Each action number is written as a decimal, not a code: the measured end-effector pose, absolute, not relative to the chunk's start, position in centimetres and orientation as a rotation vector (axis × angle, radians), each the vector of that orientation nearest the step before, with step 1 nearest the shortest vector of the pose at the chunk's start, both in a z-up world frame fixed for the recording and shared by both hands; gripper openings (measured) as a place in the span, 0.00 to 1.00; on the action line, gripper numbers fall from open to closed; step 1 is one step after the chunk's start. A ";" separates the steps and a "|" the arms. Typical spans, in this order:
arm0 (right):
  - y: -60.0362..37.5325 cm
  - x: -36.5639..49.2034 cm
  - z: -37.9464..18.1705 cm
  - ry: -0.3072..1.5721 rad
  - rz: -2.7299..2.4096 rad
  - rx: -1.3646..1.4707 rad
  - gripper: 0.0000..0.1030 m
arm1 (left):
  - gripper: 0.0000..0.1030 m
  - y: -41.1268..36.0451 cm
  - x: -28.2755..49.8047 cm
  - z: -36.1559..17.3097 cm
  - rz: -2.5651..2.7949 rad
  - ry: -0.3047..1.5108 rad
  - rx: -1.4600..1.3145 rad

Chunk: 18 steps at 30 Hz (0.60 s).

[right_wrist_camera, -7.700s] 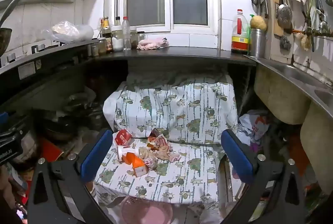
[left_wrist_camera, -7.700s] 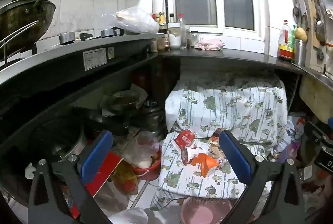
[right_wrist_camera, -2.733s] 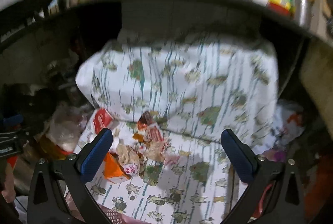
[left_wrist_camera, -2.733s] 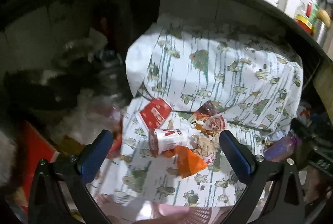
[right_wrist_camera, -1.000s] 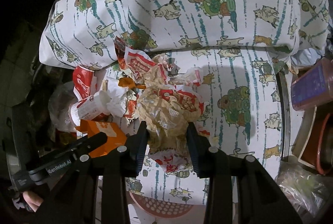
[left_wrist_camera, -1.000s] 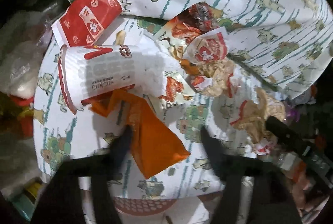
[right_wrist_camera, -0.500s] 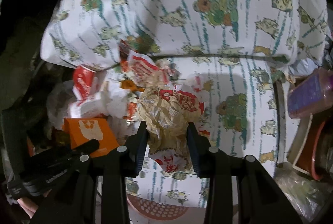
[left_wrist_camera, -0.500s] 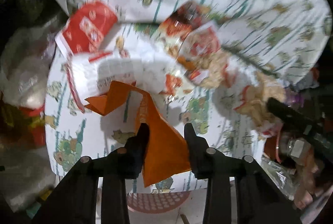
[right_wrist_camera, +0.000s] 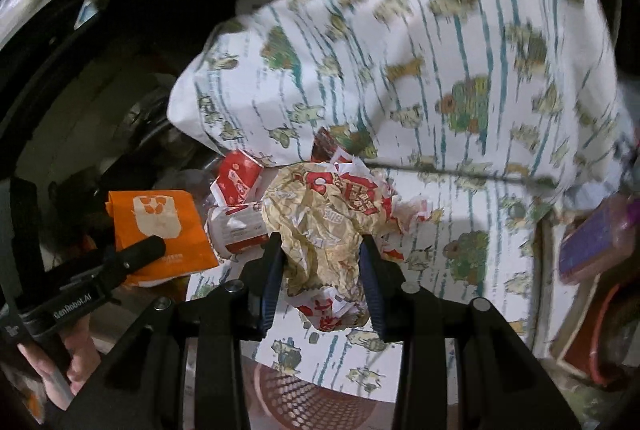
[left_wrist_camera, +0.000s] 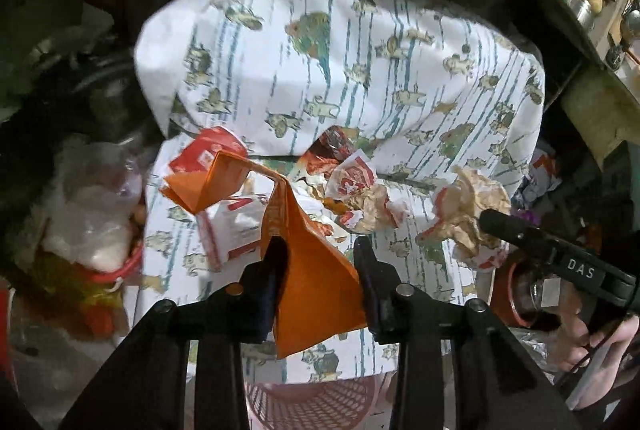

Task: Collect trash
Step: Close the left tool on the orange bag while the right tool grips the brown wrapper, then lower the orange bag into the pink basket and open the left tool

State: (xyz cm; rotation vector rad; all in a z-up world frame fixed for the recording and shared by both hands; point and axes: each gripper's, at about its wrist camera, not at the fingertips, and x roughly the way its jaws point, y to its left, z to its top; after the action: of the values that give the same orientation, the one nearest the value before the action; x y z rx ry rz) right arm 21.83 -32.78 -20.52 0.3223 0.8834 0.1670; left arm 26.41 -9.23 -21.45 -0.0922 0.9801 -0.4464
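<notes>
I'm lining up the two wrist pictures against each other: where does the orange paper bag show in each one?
Left wrist view: the orange paper bag sits bottom centre, pinched in the left claw, its far end flopping up and left.
Right wrist view: the same bag is at the left edge, middle height.
Shared landmark: the animal-print cloth fills the upper middle of both.

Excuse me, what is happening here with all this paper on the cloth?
A person is collecting trash with two hand-held grippers. The left gripper is clamped on an orange paper bag, and the right gripper on a crumpled wrapper. More wrappers and a cup lie on the patterned cloth. A pink basket waits below.
</notes>
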 end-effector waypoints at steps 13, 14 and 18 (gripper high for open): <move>-28.6 14.1 -23.2 1.003 0.268 0.361 0.36 | 0.36 -10.2 15.5 -23.2 -0.528 1.147 0.006; -28.5 13.9 -24.0 1.025 0.272 0.385 0.36 | 0.36 -10.1 15.0 -23.9 -0.524 1.169 0.001; -27.6 13.4 -26.7 1.110 0.294 0.388 0.36 | 0.36 -10.2 13.5 -27.5 -0.522 1.260 -0.002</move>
State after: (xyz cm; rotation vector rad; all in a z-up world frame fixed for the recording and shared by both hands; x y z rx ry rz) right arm 13.42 -27.56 -26.74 0.3880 1.1097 0.2944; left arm 13.53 -10.20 -27.54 -0.0024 1.2604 -0.5222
